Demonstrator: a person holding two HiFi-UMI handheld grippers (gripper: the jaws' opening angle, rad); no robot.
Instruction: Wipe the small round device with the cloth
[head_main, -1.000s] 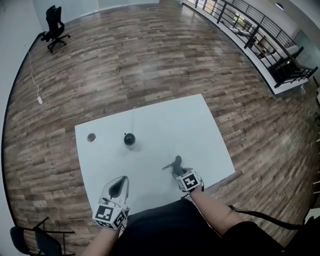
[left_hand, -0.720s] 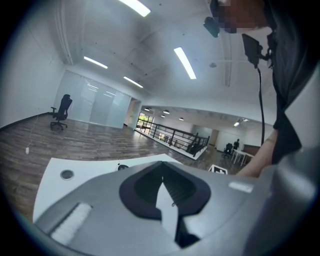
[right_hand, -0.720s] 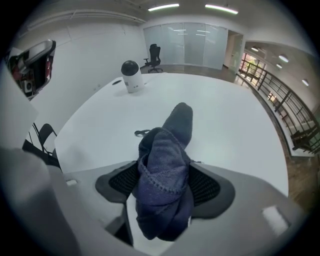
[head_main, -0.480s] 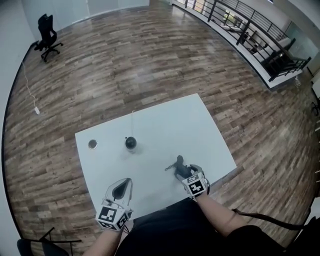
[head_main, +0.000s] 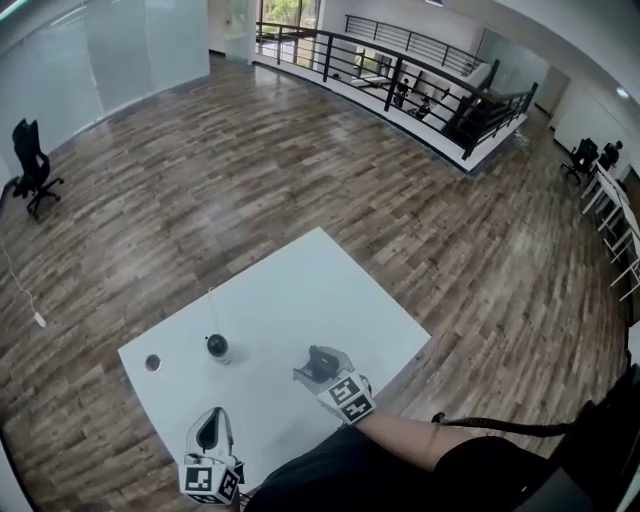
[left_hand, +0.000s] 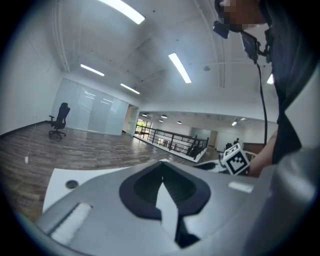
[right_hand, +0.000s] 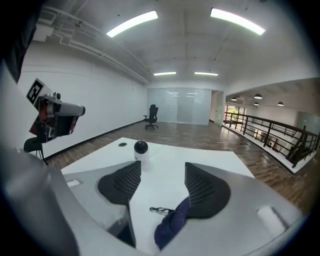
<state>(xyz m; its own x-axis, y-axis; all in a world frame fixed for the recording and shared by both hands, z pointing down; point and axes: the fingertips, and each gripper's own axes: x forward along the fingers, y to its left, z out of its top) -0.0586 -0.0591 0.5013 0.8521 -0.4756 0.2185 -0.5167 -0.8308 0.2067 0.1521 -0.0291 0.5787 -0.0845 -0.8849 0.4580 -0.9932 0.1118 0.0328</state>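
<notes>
The small round device (head_main: 216, 347), a black ball on a white base, stands on the white table (head_main: 300, 290); in the right gripper view the device (right_hand: 141, 148) stands ahead of the jaws. My right gripper (head_main: 314, 367) rests near the table's front edge. In its own view the right gripper (right_hand: 163, 167) has its jaws wide apart and closing. The dark blue cloth (right_hand: 170, 225) lies between them by the right pad, not pressed. My left gripper (head_main: 209, 430) is at the front left, its jaws (left_hand: 162, 162) meeting with nothing between them.
A thin cable (head_main: 211, 308) runs from the device toward the table's far edge. A round grommet hole (head_main: 152, 362) sits at the table's left. Wood floor surrounds the table; an office chair (head_main: 33, 165) and a railing (head_main: 400, 75) stand far off.
The head view has tilted up, so the table sits lower in the picture. Both grippers stay at the front edge, the right one still by the cloth.
</notes>
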